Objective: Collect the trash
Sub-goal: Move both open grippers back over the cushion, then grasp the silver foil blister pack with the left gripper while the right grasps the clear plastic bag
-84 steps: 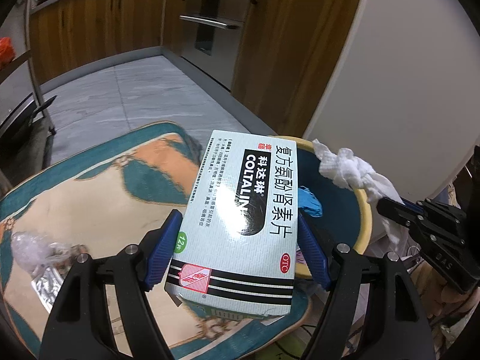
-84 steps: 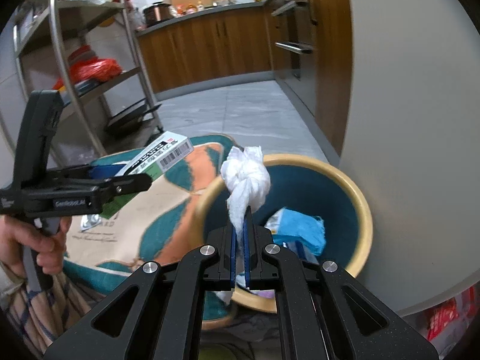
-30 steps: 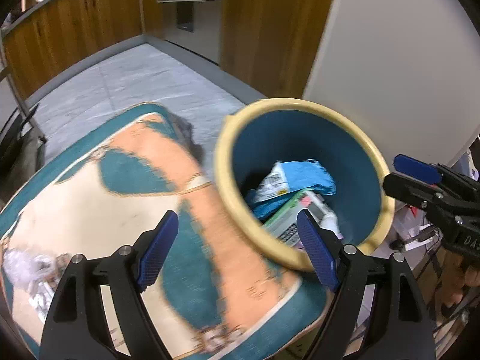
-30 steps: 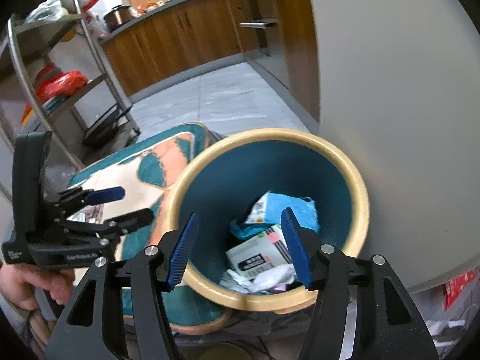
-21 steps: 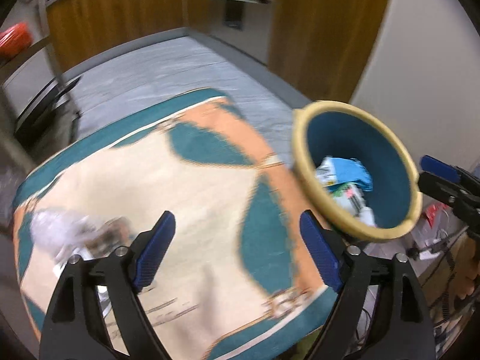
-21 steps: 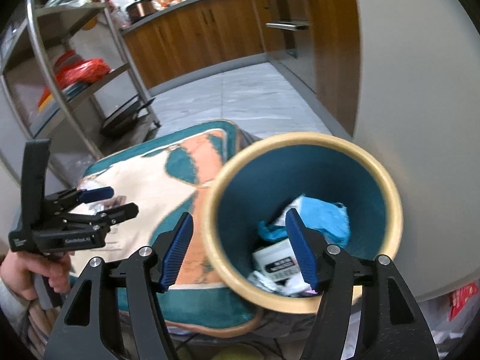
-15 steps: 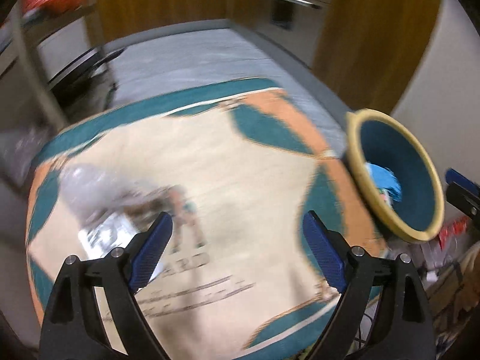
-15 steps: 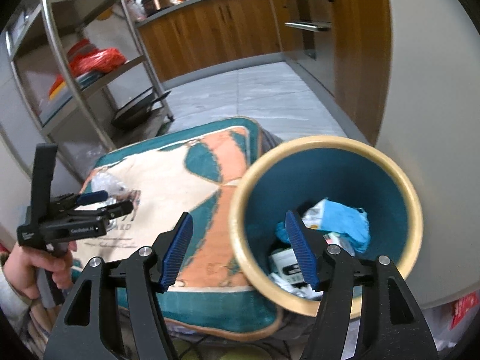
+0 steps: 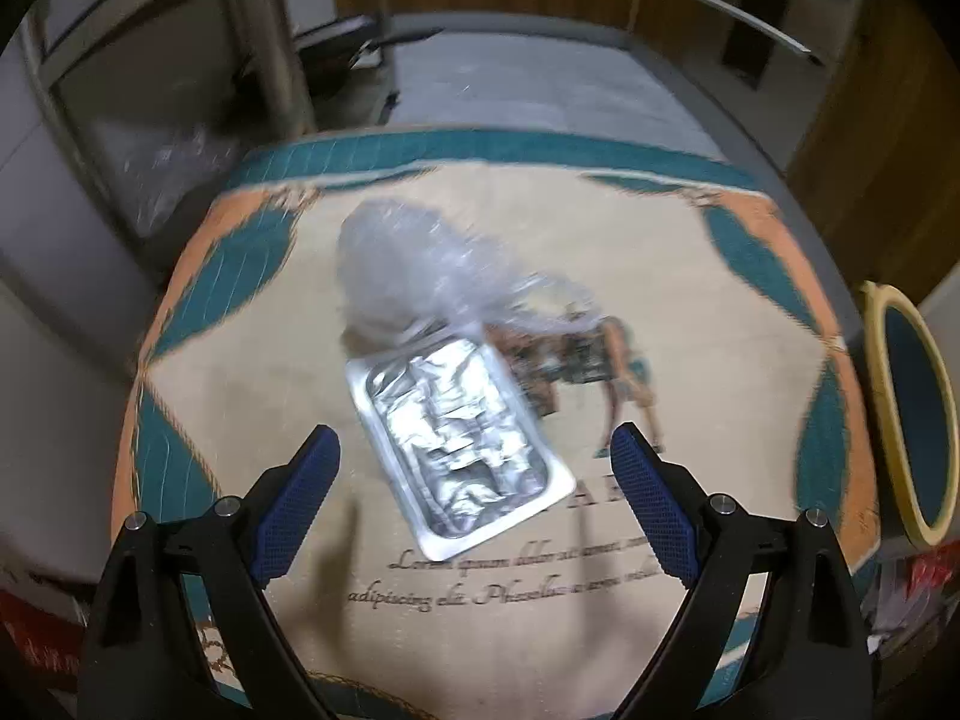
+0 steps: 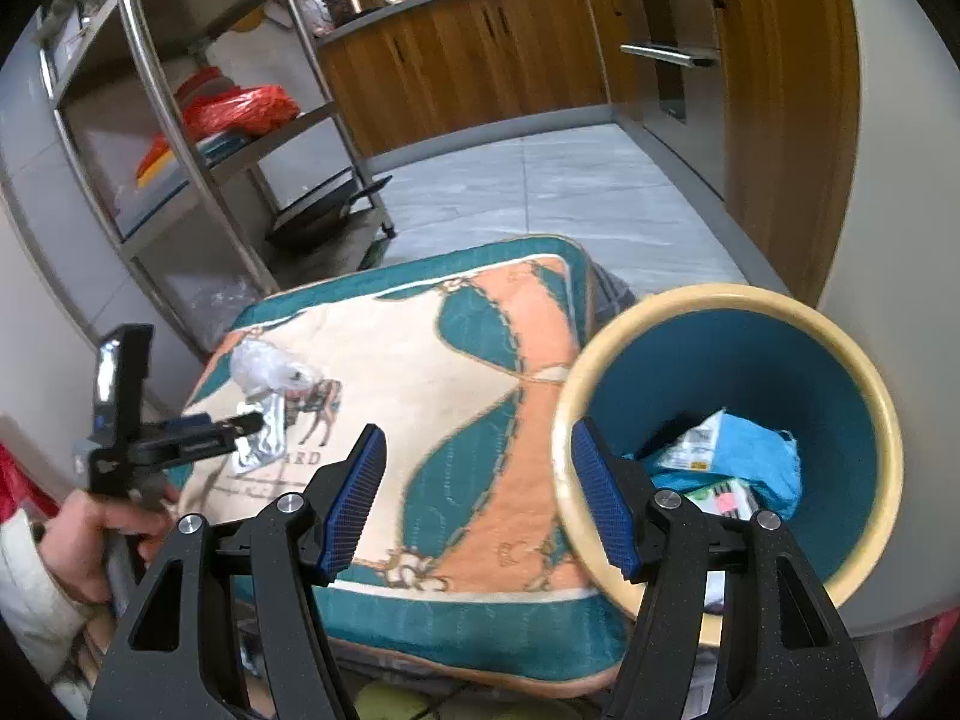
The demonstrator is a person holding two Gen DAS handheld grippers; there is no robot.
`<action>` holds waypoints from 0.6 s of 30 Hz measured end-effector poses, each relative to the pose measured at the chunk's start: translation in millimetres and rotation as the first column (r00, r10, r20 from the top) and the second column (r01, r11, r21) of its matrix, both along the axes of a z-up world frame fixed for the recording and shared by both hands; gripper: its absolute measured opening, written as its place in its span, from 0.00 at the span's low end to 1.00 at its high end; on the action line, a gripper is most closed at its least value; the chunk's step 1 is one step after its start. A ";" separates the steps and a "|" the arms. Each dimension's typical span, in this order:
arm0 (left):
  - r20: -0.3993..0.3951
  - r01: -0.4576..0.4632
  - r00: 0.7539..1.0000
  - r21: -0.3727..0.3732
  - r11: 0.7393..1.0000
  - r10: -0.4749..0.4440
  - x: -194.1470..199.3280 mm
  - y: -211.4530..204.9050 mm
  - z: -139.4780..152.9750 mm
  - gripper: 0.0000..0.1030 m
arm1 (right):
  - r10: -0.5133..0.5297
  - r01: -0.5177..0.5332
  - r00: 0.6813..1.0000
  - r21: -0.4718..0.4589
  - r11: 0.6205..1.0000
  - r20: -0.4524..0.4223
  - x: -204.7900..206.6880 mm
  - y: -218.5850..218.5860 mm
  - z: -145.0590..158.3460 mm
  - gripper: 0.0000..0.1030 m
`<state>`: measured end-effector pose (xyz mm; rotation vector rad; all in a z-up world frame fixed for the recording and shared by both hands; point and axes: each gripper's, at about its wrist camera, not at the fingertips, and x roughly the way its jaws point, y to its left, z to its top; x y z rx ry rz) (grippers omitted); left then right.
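My left tongs [image 9: 474, 483], jaws opening and empty, hover over the foil blister sheet [image 9: 459, 438] lying flat on the patterned cushion [image 9: 690, 324], a crumpled clear plastic bag [image 9: 414, 273] touching it; the thin foil may slip the pads. My right tongs [image 10: 477, 495] stand apart, empty, beside the trash bin [image 10: 888, 420].

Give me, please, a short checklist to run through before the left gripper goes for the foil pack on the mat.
1. Left gripper empty, jaws opening, nothing between them: ok.
2. Foil pack ahead of the jaws, flat on the mat: ok.
3. Foil pack free of other trash: not ok, the crumpled clear plastic bag overlaps its far end.
4. Jaws wide enough for the pack's width: cannot tell.
5. Bin open, with room: ok.
6. Right gripper empty, away from the pack: ok.
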<state>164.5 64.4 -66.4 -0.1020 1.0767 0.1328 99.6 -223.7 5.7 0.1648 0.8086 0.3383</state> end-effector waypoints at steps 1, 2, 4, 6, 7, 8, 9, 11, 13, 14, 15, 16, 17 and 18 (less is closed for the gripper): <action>-0.017 -0.016 1.000 -0.019 1.000 0.016 2.6 3.7 -5.6 0.87 | 0.008 -0.008 1.000 0.001 1.000 0.002 1.4 4.1 1.2 0.63; -0.026 -0.023 0.999 -0.033 0.999 0.022 4.7 4.4 -8.9 0.87 | 0.013 -0.013 1.000 0.003 1.000 0.004 2.2 7.1 1.9 0.63; -0.051 -0.031 0.998 -0.056 0.998 0.028 10.5 6.2 -18.0 0.87 | 0.030 -0.030 1.000 0.008 1.000 0.006 3.8 15.2 3.3 0.63; -0.077 -0.029 0.997 -0.047 0.998 0.025 17.9 4.7 -27.3 0.87 | 0.054 -0.054 0.999 -0.002 0.999 0.007 7.0 25.9 3.4 0.64; -0.082 -0.027 0.996 -0.035 0.999 0.024 20.0 5.5 -31.0 0.87 | 0.068 -0.068 0.998 -0.013 0.998 0.007 9.1 32.4 2.8 0.64; -0.085 -0.023 0.996 -0.018 1.000 0.022 22.5 7.0 -34.9 0.87 | 0.079 -0.079 0.997 -0.021 0.997 0.005 10.9 37.3 2.2 0.64; -0.081 -0.018 0.997 0.003 1.000 0.018 24.2 7.1 -36.6 0.86 | 0.086 -0.086 0.996 -0.026 0.996 0.004 12.5 40.5 1.6 0.64; -0.073 -0.002 0.997 0.023 1.000 0.003 25.6 9.5 -37.6 0.85 | 0.101 -0.101 0.995 -0.036 0.994 -0.002 16.1 48.7 -0.6 0.64; -0.060 0.011 0.998 0.025 1.000 -0.010 23.2 13.7 -35.2 0.76 | 0.110 -0.110 0.994 -0.041 0.993 -0.010 20.0 54.8 -3.4 0.64; -0.057 0.013 0.998 0.026 1.000 -0.011 22.9 16.3 -34.4 0.72 | 0.115 -0.115 0.993 -0.042 0.992 -0.013 22.3 57.7 -4.6 0.64; -0.055 0.016 0.998 0.019 1.000 -0.015 21.1 20.9 -33.0 0.69 | 0.119 -0.120 0.993 -0.043 0.992 -0.016 24.0 60.3 -5.7 0.64; -0.056 0.016 0.998 0.012 1.000 -0.016 19.2 24.3 -32.4 0.68 | 0.125 -0.126 0.992 -0.045 0.991 -0.019 26.4 64.2 -6.9 0.64; -0.056 0.015 0.998 0.010 1.000 -0.014 19.5 29.8 -33.6 0.68 | 0.138 -0.139 0.990 -0.050 0.989 -0.023 30.2 70.9 -8.7 0.64; -0.054 0.015 0.998 0.004 1.000 -0.014 18.7 32.6 -34.1 0.68 | 0.148 -0.149 0.989 -0.054 0.987 -0.025 32.3 75.9 -9.9 0.64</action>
